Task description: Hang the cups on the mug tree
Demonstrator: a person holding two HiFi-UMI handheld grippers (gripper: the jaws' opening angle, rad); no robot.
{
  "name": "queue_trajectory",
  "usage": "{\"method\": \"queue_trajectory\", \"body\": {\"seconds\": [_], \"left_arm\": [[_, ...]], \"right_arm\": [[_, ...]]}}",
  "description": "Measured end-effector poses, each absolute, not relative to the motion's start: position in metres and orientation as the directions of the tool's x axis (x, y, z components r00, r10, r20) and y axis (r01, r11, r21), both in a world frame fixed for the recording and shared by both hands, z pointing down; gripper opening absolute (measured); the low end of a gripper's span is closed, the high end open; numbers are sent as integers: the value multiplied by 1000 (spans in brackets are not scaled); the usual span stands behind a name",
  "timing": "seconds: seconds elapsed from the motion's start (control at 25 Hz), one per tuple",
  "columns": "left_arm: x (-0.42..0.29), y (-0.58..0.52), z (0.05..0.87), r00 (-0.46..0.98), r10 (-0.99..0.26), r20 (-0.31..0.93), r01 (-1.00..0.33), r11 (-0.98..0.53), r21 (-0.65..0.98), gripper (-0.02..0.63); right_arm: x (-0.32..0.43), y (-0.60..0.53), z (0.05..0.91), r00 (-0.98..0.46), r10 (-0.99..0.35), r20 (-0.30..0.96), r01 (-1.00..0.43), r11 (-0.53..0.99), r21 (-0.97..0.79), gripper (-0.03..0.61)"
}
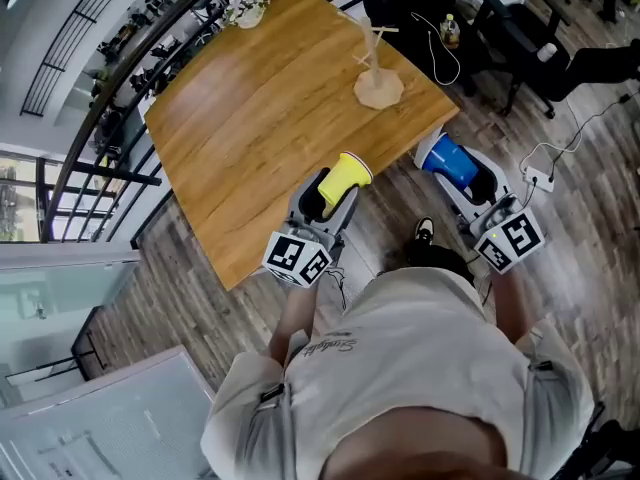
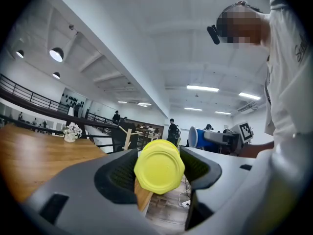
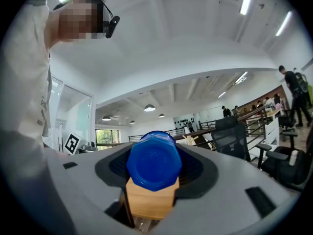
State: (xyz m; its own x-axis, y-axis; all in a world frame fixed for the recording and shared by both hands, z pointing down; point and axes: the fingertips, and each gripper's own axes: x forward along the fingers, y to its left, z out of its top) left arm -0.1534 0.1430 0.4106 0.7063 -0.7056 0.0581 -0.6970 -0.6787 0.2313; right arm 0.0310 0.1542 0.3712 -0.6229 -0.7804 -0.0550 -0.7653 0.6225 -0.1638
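A yellow cup (image 1: pixel 343 178) lies clamped in my left gripper (image 1: pixel 330 190), over the near edge of the wooden table (image 1: pixel 250 118). In the left gripper view its yellow base (image 2: pixel 159 166) fills the gap between the jaws. My right gripper (image 1: pixel 462 173) is shut on a blue cup (image 1: pixel 450 161), held off the table's right corner above the floor. That cup's base (image 3: pixel 154 160) faces the right gripper's camera. The wooden mug tree (image 1: pixel 376 64) stands bare at the table's far right, well ahead of both grippers.
A small vase of white flowers (image 1: pixel 246 10) sits at the table's far corner. Black office chairs (image 1: pixel 520 28) and cables on the floor (image 1: pixel 545 163) lie to the right. A railing (image 1: pixel 120 78) runs along the table's left side.
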Motion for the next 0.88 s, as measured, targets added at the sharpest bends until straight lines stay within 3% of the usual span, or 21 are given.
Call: {"method": "queue_trajectory", "body": {"seconds": [0.32, 0.64, 0.88], "left_arm": [[-99, 86, 390, 699, -713, 43, -709, -684, 172, 273], [-74, 55, 399, 648, -755, 101, -759, -630, 164, 273], [-60, 40, 410, 641, -754, 144, -767, -624, 148, 273]], "right_arm": [[82, 89, 372, -651, -755, -74, -735, 652, -184, 227], [103, 41, 372, -717, -686, -120, -647, 720, -250, 227], [111, 20, 392, -740, -667, -88, -628, 732, -264, 227]]}}
